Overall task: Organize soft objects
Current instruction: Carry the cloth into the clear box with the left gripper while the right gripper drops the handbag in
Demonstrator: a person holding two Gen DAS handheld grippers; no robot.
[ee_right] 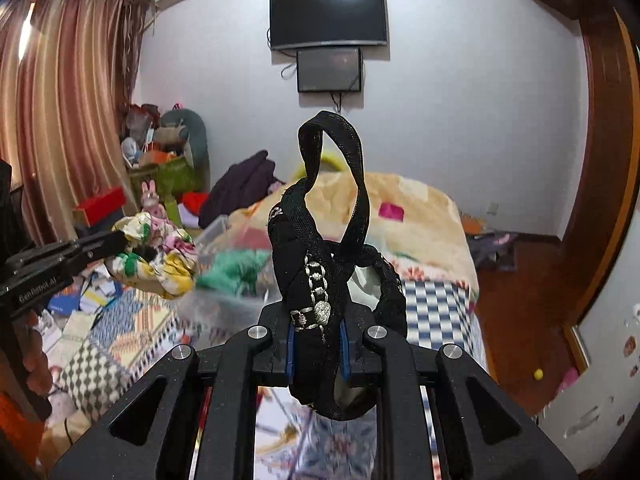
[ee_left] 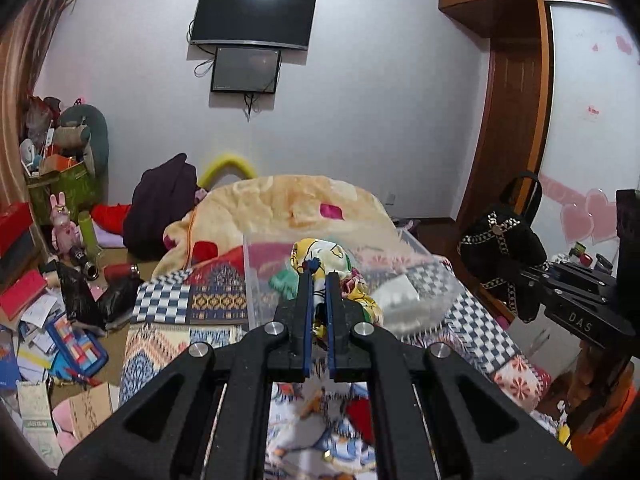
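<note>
A patterned bed (ee_left: 160, 344) filled the lower half of both views, with a clear plastic bin (ee_left: 256, 280) on it at centre. The right gripper (ee_right: 318, 344) pinched a black bag (ee_right: 320, 264) at mid-frame, its strap looping upward. The left gripper (ee_left: 318, 280) pinched a yellow floral cloth (ee_left: 320, 256) over the bin.

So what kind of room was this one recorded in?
Most likely a lived-in bedroom: a bed with patterned covers and a blanket, a wall-mounted TV, and a wooden wardrobe.
</note>
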